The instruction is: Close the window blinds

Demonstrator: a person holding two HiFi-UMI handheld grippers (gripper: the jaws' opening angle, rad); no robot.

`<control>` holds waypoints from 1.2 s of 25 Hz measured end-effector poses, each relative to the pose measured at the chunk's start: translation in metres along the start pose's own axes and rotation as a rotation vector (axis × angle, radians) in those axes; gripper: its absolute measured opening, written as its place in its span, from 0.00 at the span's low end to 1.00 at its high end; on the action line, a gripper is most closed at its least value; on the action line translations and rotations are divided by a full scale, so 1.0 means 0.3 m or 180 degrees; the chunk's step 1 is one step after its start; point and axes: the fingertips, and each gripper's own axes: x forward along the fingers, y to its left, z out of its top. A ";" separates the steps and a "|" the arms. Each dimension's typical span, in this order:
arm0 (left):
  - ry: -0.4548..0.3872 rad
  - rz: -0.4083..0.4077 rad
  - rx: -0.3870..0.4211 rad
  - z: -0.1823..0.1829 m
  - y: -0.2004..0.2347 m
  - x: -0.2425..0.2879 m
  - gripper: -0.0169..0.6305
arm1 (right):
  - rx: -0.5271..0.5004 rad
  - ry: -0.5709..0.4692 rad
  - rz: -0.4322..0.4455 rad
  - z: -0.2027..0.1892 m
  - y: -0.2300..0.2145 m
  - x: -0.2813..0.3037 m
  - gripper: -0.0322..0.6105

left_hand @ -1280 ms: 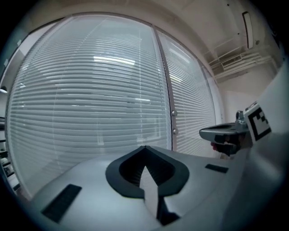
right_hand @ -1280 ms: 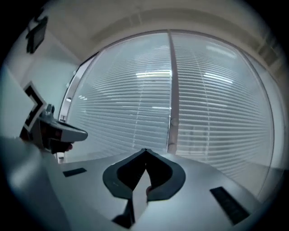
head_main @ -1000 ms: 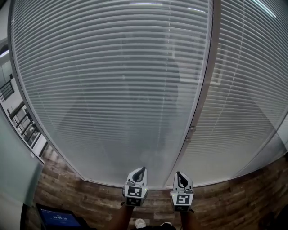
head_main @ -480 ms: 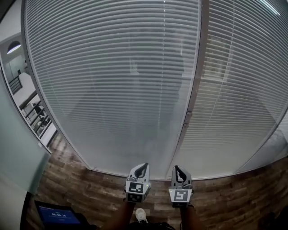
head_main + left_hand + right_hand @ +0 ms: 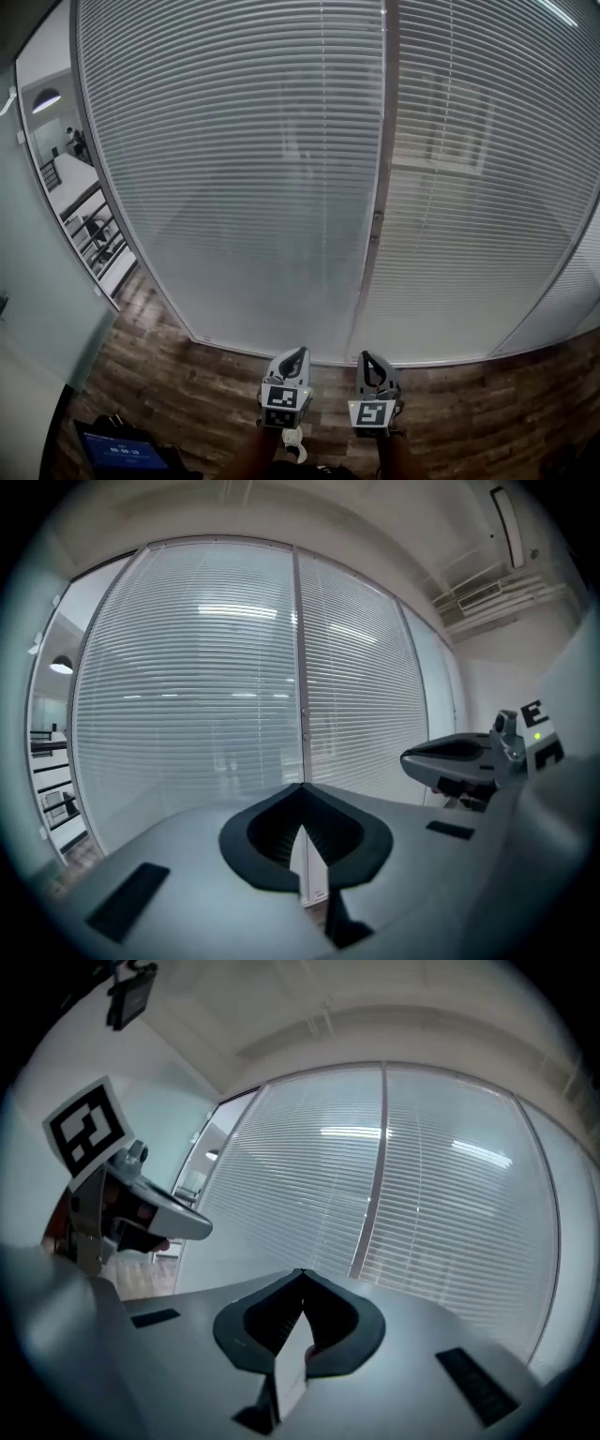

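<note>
White horizontal window blinds [image 5: 244, 159] fill the head view in two panels, split by a vertical post [image 5: 380, 187]. Their slats lie close together, and faint shapes show through them. Both grippers are low in the head view, side by side over the floor, pointing at the blinds and well short of them. My left gripper [image 5: 298, 353] is shut with nothing between its jaws [image 5: 300, 787]. My right gripper [image 5: 366, 356] is also shut and empty [image 5: 302, 1272]. The blinds [image 5: 187, 714] [image 5: 309, 1194] stand ahead of both gripper cameras.
Wood-look floor [image 5: 187, 394] runs along the foot of the window. A small lit screen [image 5: 117, 453] sits at the lower left. Left of the blinds, a glass wall [image 5: 37, 300] gives onto another room. A small fitting [image 5: 376, 225] sits on the post.
The whole view has shifted. The post between the panels has drifted left in the picture, and more of the left-hand room and the floor shows. Both grippers stay shut, side by side.
</note>
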 end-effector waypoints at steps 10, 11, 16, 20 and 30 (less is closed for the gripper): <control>0.0269 0.0019 0.0029 -0.078 -0.108 -0.214 0.02 | 0.0443 0.0040 0.0090 -0.044 0.063 -0.198 0.05; 0.0252 0.0033 0.0050 -0.072 -0.105 -0.222 0.02 | 0.0517 0.0039 0.0063 -0.039 0.064 -0.207 0.05; 0.0113 -0.0008 0.0205 -0.006 -0.131 -0.217 0.02 | 0.0731 0.0031 -0.0005 -0.037 0.088 -0.235 0.05; -0.0009 -0.0135 0.0312 0.027 -0.164 -0.240 0.02 | 0.0711 0.0038 -0.0055 -0.028 0.097 -0.268 0.05; -0.0012 -0.0136 0.0174 -0.040 -0.082 -0.358 0.01 | 0.0627 0.0171 -0.0181 -0.002 0.166 -0.356 0.05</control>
